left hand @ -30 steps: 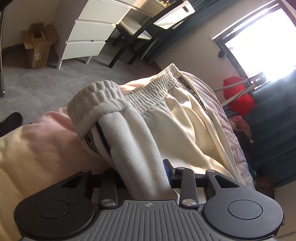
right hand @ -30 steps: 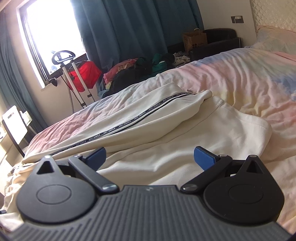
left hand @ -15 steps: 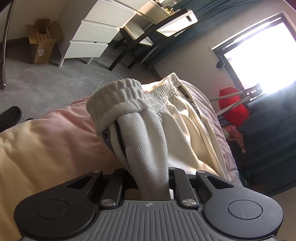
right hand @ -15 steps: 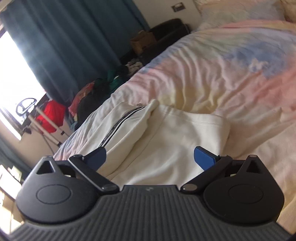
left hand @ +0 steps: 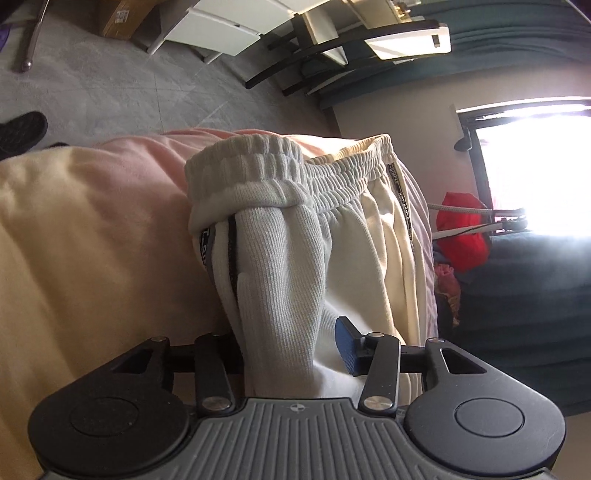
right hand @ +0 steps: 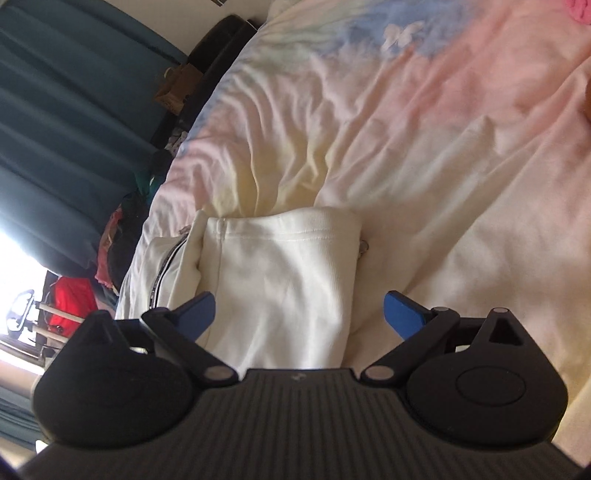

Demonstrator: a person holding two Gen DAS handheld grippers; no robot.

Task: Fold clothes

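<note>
1. You are working over a bed [right hand: 424, 122] with a pastel cover in pink, yellow and blue; it fills most of the right wrist view and the left half of the left wrist view.
2. Behind it, in the left wrist view, you see a grey floor [left hand: 110, 85], white drawers [left hand: 218, 26] at the top, a dark chair [left hand: 332, 48] beside them, and a bright window [left hand: 535, 170] at the right edge.
3. A red bag [left hand: 463, 232] sits below that window; teal curtains [right hand: 66, 122] fill the upper left of the right wrist view.
4. The cream trousers [left hand: 369, 251] lie on the bed, waistband toward the top of the left wrist view, a dark printed stripe running down the side seam.
5. A bunched fold of the trousers with the ribbed waistband rises up the centre of that view, standing above the bed.
6. Your left gripper [left hand: 291, 343] has that fold between its jaws. The jaws are slightly apart: the blue pad [left hand: 345, 345] on the right stands just clear of the cloth, while the other pad is hidden behind the fold, so you cannot tell whether it touches.
7. In the right wrist view the trouser legs lie flat on the bed, hem edge at frame centre, one leg folded partly over the other.
8. Your right gripper [right hand: 299, 314] hangs over that leg end with its jaws wide apart, both blue pads clear of the cloth and holding nothing.
</note>
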